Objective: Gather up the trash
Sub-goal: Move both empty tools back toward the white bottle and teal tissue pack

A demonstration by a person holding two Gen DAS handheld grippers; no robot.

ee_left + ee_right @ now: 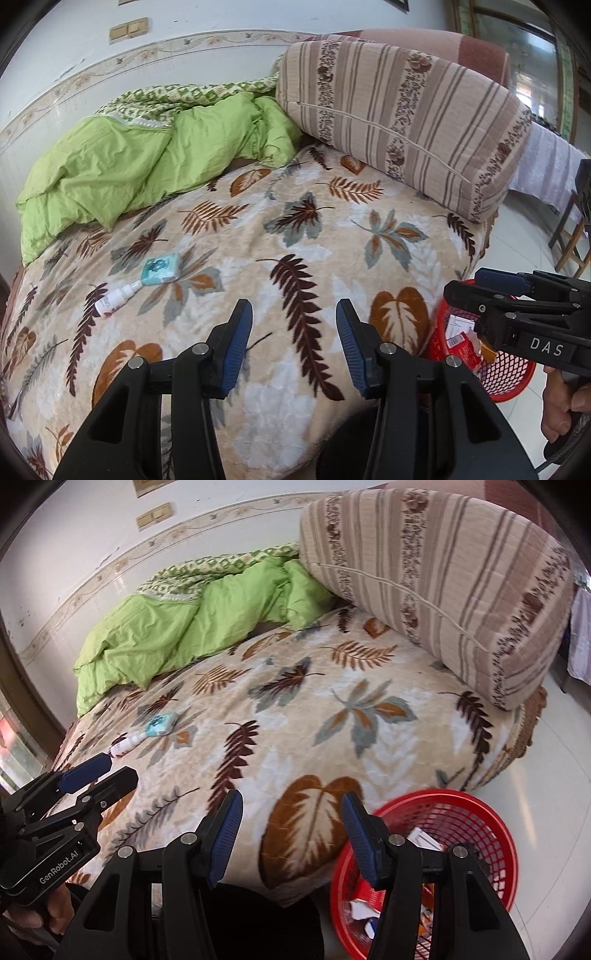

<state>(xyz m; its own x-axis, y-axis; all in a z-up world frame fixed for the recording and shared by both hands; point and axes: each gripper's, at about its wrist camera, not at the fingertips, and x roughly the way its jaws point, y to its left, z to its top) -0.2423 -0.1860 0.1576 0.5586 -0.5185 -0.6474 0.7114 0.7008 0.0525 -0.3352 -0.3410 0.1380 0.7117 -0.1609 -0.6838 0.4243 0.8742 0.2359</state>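
Fingers: both pairs stand parted with nothing between the blue pads; left gripper (294, 343) hangs over the leaf-print blanket (317, 236), right gripper (291, 834) sits at the bed's near edge, its right finger over the basket rim.
Green quilt (110, 162): bunched at the far left against the wall; not trash, leave it alone.
Spray bottle (116, 297): small white bottle lying flat on the blanket, nozzle pointing at the packet and almost touching it.
Teal packet (162, 270): small flat pack, likely tissues, lying flat just right of the bottle. These two look like the only litter left on the bed.
Next step, as I judge it: the left gripper is nearer this pair, so it should take them, one at a time.
Grip advice: come down across the bottle's narrow body, not along its length; the plush pile is soft, so press the pads slightly into it to get under the round side. Take the bottle first to avoid nudging the packet.
Risk: the bottle may roll; the thin packet may slip out if pinched at a corner.
Striped cushion (402, 122): propped at the far right of the bed, out of the way.
Red mesh basket (476, 823): on the floor at the bed's right corner, already holding wrappers and paper; release low over its opening.
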